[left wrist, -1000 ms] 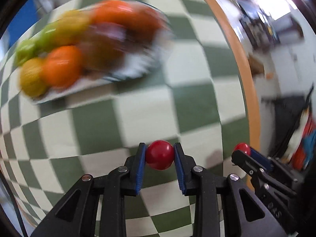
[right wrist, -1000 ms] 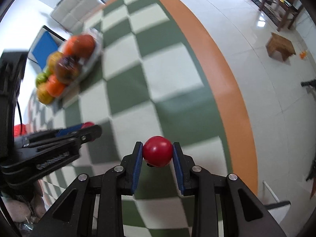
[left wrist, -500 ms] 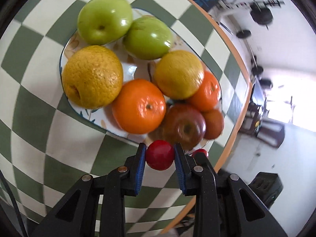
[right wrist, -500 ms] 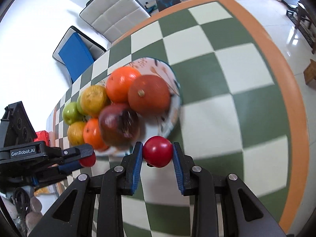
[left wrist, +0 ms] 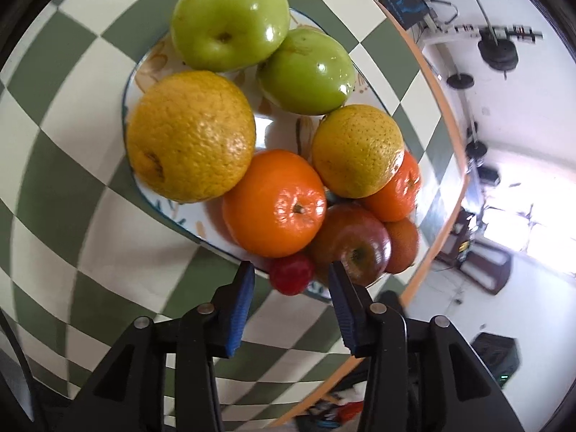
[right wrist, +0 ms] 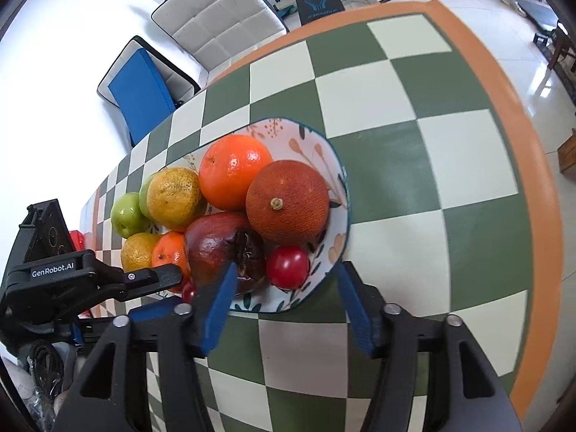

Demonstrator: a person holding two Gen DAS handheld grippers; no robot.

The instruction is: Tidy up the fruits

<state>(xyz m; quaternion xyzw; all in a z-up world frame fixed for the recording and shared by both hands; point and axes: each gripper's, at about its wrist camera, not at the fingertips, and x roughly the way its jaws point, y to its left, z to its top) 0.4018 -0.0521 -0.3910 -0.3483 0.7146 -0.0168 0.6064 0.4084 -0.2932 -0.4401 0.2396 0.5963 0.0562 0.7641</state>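
Left wrist view looks steeply down over the left gripper (left wrist: 289,284), whose jaws are opening; a small red fruit (left wrist: 291,273) sits between the blue pads without either pad pressing on it, resting at the plate's (left wrist: 212,241) 6 o'clock rim. On the plate, two green apples (left wrist: 230,21) lie at 12 o'clock, a large yellow citrus (left wrist: 190,136) at 9 o'clock, an orange (left wrist: 273,203) in the middle and a dark red apple (left wrist: 351,244) at 5 o'clock, just beyond the right-hand pad.

Right wrist view also tilts steeply downward. The right gripper (right wrist: 284,286) has its jaws opening and spread wide, a second red fruit (right wrist: 288,266) lying free between them on the plate's near edge, touching a dark rough-skinned orange (right wrist: 288,201) at its 12 o'clock and a bruised dark apple (right wrist: 225,248) at its 9 o'clock. At 9 o'clock in this view the left gripper reaches in towards the plate's other end. The plate stands on a green-and-cream checked tablecloth (right wrist: 432,165).
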